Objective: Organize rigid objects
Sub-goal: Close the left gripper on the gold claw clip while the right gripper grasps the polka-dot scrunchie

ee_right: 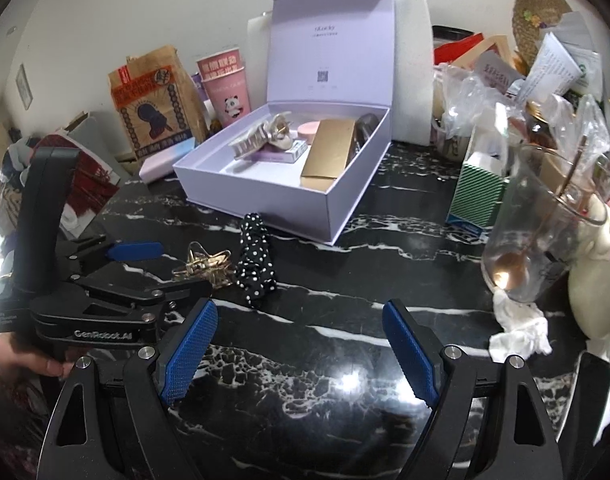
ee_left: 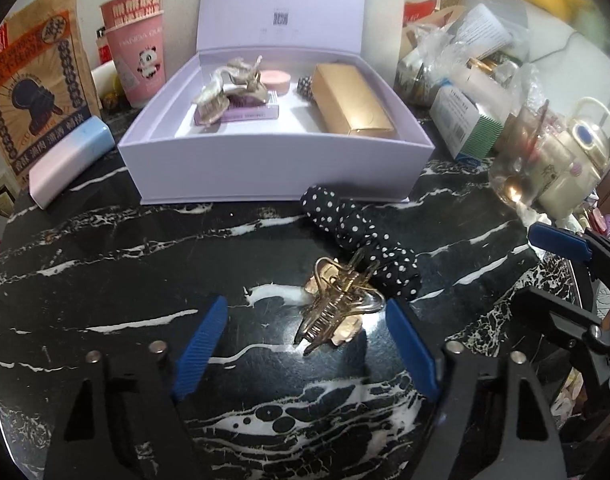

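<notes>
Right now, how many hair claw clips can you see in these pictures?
2. A gold claw clip lies on the black marble table, between the open left gripper's fingers. A pearly claw clip sits inside the lilac box. More may be hidden.

A black marble table (ee_left: 105, 272) with white veins carried 1 open lilac box (ee_left: 273, 168), a gold claw clip (ee_left: 337, 308) touching a polka-dot scrunchie (ee_left: 361, 232), and clutter behind.

bare marble (ee_right: 305, 360) in front; box (ee_left: 265, 168) behind, clutter both sides.
</notes>
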